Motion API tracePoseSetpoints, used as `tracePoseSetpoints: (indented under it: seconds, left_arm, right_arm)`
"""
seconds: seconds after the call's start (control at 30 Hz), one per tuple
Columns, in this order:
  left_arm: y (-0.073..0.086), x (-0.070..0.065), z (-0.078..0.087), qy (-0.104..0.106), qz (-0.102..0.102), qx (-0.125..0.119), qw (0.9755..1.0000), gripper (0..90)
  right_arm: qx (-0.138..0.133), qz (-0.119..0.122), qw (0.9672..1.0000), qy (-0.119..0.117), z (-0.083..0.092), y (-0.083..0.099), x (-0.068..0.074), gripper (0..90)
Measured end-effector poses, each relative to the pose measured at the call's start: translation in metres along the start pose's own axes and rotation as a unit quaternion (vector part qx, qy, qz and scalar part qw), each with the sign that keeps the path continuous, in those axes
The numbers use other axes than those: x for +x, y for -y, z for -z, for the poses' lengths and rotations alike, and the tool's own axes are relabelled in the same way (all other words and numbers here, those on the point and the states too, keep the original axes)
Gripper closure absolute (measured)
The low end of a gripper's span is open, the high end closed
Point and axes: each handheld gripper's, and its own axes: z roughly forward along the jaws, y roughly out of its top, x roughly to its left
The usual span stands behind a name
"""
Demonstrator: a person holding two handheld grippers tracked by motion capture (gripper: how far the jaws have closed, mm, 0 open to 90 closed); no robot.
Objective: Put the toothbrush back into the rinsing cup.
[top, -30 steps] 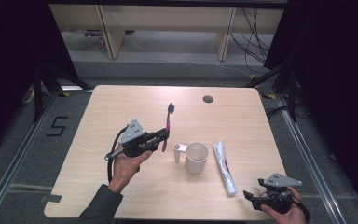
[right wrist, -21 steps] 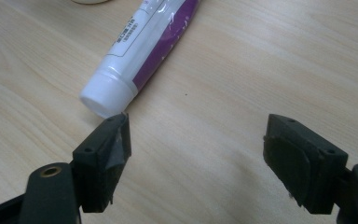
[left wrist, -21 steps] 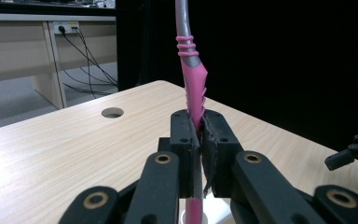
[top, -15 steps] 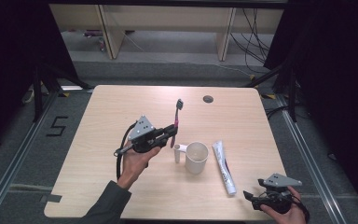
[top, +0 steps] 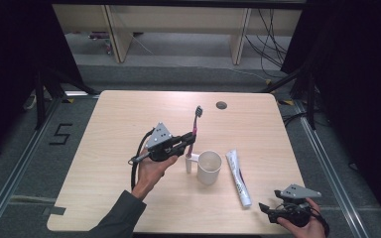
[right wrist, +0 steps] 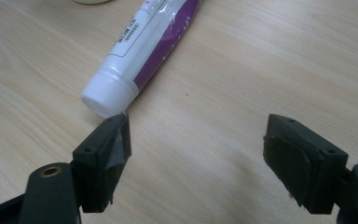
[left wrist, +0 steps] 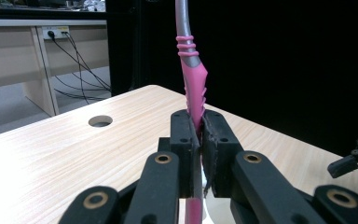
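Left gripper (top: 191, 140) jaws clamped on one toothbrush (top: 196, 120), upright. Right gripper (right wrist: 196, 154) jaws wide apart, empty; one toothpaste tube (right wrist: 144, 46) just beyond. One cup (top: 209, 167).

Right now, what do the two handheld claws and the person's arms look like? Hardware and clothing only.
Both are black two-jaw claws with brass-coloured pivot rivets and flat black jaw pads. The left claw carries a grey three-cornered plate on top and trails a black cable looping below the hand. The right claw has the same grey plate and a black cable. A dark grey long sleeve covers the left forearm.
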Motion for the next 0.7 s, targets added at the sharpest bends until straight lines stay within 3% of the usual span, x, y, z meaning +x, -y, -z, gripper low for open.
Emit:
tracePoseSetpoints:
  seconds: [0.1, 0.37, 0.5, 0.53, 0.6, 0.7]
  left_arm:
    - [0.003, 0.002, -0.001, -0.002, 0.003, 0.0, 1.0, 82.9]
    - [0.014, 0.004, -0.002, -0.003, 0.006, 0.004, 1.0, 82.9]
    - [0.018, 0.004, -0.002, -0.006, 0.007, 0.009, 0.9999, 82.8]
    - [0.019, 0.005, -0.001, -0.004, 0.007, 0.009, 0.9999, 82.8]
    - [0.021, 0.005, 0.0, -0.005, 0.006, 0.01, 0.9999, 82.7]
    - [0.024, 0.005, 0.001, -0.005, 0.006, 0.014, 0.9999, 82.6]
  right_arm:
    - [-0.007, 0.02, 0.9998, 0.001, -0.001, -0.001, -0.003, 24.1]
    - [-0.007, 0.008, 0.9999, -0.002, -0.001, 0.0, -0.001, 24.1]
    - [-0.006, 0.017, 0.9998, 0.001, -0.001, 0.0, -0.002, 24.1]
    - [0.0, -0.001, 1.0, -0.001, 0.0, 0.0, 0.0, 24.1]
    - [-0.01, 0.013, 0.9999, -0.001, -0.001, 0.0, -0.002, 24.1]
    - [-0.004, 0.008, 1.0, -0.001, 0.0, 0.0, -0.001, 24.1]
